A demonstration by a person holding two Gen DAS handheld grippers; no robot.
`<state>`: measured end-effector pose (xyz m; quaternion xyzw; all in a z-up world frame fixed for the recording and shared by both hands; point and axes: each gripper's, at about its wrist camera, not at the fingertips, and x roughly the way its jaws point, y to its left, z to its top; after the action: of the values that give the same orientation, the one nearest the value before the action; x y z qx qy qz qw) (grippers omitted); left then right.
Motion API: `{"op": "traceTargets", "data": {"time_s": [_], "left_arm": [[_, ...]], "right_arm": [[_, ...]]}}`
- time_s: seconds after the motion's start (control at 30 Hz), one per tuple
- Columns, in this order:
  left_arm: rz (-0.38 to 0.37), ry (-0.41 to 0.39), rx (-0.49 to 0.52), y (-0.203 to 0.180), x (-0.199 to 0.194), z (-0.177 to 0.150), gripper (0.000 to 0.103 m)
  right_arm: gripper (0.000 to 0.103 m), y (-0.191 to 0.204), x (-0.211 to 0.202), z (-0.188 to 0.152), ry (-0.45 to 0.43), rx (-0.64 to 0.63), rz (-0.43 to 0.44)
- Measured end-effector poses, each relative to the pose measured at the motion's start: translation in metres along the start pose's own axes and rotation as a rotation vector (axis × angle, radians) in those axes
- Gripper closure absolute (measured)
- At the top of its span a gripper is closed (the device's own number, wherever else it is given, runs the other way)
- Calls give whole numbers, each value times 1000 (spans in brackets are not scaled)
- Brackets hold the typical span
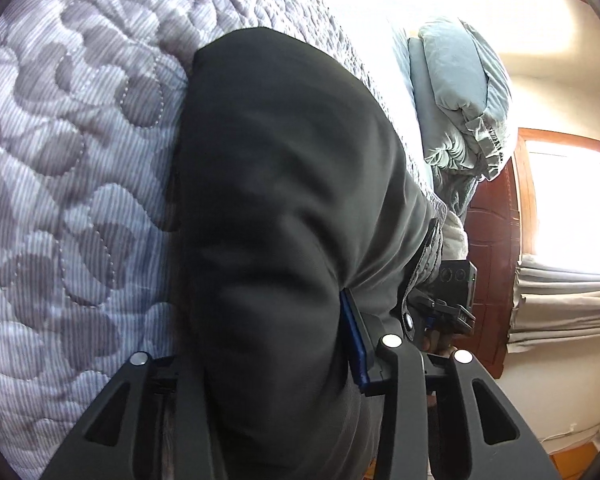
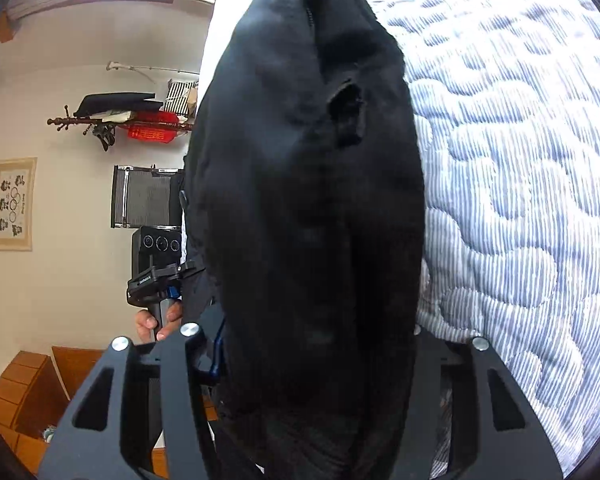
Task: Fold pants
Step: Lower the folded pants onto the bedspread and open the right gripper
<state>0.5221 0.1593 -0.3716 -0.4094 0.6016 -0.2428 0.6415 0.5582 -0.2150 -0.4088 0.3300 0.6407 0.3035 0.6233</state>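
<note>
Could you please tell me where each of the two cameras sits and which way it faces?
Left wrist: on the left gripper, looking along its fingers at the black pants on the quilt; the right gripper shows beside.
Right wrist: on that right gripper, facing the pants, with the person's left hand beside.
Shared: pants, quilt.

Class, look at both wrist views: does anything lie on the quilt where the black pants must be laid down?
Nothing visible does. The black pants hang over bare quilted bedspread; the grey pillow sits off to the side.
</note>
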Motion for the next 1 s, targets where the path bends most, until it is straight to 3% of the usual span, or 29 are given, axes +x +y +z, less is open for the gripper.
{"op": "traceTargets", "data": {"time_s": [0.07, 0.1, 0.17, 0.23, 0.33, 0.4, 0.47, 0.57, 0.73, 0.77, 0.8, 0.87, 0.93, 1.0], "left_arm": [[8, -17, -5, -1, -6, -2, 51], [50, -37, 12, -5, -13, -4, 38], [126, -119, 55, -15, -35, -11, 24], [217, -213, 65, -22, -58, -22, 23], [235, -341, 85, -29, -87, -47, 23], [216, -347, 119, -35, -87, -65, 23], [292, -340, 177, -47, -71, -77, 23], [414, -294, 196, -45, -40, -81, 26], [369, -296, 128, -25, -30, -81, 22], [365, -298, 135, -26, -31, -83, 22], [353, -298, 138, -26, -33, -84, 22], [334, -311, 137, -25, -44, -89, 23], [333, -353, 143, -23, -62, -98, 20], [342, -391, 169, -30, -72, -102, 13]], "right_arm": [[43, 1, -6, -10, -27, 6, 7], [37, 4, -13, -14, -51, 5, 0], [35, 8, -35, -23, -112, -1, 7], [37, 13, -59, -37, -178, -30, -19], [48, 34, -87, -63, -278, -96, -65], [51, 55, -98, -83, -342, -169, -74], [51, 68, -94, -100, -334, -216, -17], [54, 62, -67, -105, -265, -211, -51], [91, 35, -39, -98, -216, -117, -122], [91, 32, -40, -99, -213, -105, -112], [90, 34, -42, -100, -211, -93, -97], [80, 38, -52, -103, -228, -82, -64], [59, 55, -71, -107, -287, -121, -45], [52, 76, -82, -101, -342, -164, -36]]}}
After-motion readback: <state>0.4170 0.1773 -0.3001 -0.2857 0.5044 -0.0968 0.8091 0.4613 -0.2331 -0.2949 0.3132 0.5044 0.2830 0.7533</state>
